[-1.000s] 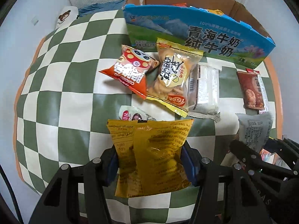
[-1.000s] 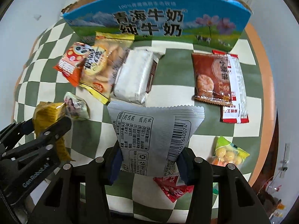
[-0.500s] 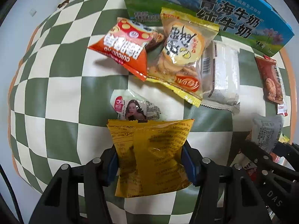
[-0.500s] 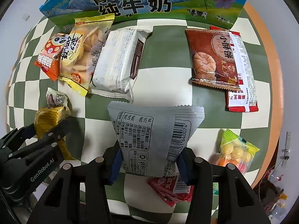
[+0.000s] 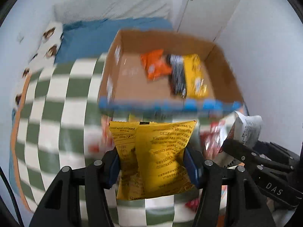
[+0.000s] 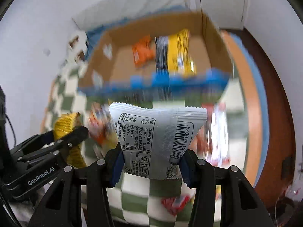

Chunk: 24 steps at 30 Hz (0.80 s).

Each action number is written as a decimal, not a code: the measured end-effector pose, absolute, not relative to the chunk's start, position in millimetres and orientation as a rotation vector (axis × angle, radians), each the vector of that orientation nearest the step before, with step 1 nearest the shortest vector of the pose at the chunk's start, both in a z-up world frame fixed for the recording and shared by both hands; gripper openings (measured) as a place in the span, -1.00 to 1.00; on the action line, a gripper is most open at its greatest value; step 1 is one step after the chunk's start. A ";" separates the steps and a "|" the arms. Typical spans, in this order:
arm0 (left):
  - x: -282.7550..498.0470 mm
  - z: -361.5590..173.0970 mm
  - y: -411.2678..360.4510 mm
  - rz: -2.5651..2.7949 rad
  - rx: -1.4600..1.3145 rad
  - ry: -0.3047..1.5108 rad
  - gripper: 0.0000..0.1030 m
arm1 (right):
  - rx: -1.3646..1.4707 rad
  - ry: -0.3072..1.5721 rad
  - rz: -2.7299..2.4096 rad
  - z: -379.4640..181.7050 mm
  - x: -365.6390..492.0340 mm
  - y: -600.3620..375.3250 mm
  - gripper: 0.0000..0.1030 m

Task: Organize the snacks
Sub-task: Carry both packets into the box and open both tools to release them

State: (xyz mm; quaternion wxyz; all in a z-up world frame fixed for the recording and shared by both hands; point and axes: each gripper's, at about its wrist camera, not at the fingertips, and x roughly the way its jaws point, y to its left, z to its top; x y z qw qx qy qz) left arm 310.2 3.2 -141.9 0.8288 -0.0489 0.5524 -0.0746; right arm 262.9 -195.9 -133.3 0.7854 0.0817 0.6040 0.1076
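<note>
- White walls behind, checked cloth on the counter [image 5: 56, 98], all badly blurred.
- Left hand-held gripper [image 5: 151, 162] clamped on a yellow packet [image 5: 157, 155]; right hand-held gripper [image 6: 151, 162] clamped on a grey packet [image 6: 157, 132].
- Cardboard box [image 5: 128, 75] straight ahead of both and beyond the packets, open top showing, long side across the view.
- Neither side clearly nearer.

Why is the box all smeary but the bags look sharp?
Left wrist view: the yellow bag in the left tool is crisp; the box is motion-blurred. Right wrist view: same, grey bag in the right tool sharp, box streaked.
</note>
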 end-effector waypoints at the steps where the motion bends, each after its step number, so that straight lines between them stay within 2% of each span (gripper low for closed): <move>1: 325.7 -135.6 3.2 -0.166 -0.088 1.167 0.08 | 0.177 1.292 0.243 -126.2 279.7 -192.6 0.03; 4: 386.2 -133.7 9.0 -0.162 -0.030 1.178 0.09 | 0.173 1.273 0.272 -122.0 335.4 -188.2 0.03; 9: 460.6 -170.0 19.4 -0.158 -0.041 1.303 0.09 | 0.161 1.367 0.302 -158.7 408.5 -169.0 0.03; 19: 496.3 -235.1 13.1 -0.159 -0.030 1.470 0.13 | 0.132 1.572 0.339 -259.6 448.2 -139.2 0.07; 20: 496.4 -238.2 12.3 -0.160 -0.024 1.473 0.23 | 0.134 1.597 0.342 -267.0 450.1 -138.3 0.16; 21: 496.1 -240.1 12.3 -0.160 -0.023 1.473 0.37 | 0.129 1.621 0.342 -273.6 452.4 -137.9 0.53; 22: 495.7 -241.7 13.4 -0.155 -0.031 1.475 0.65 | 0.127 1.634 0.338 -278.9 453.4 -138.3 0.85; 24: 494.2 -241.2 15.5 -0.156 -0.051 1.464 0.72 | 0.119 1.640 0.337 -285.1 455.2 -138.8 0.86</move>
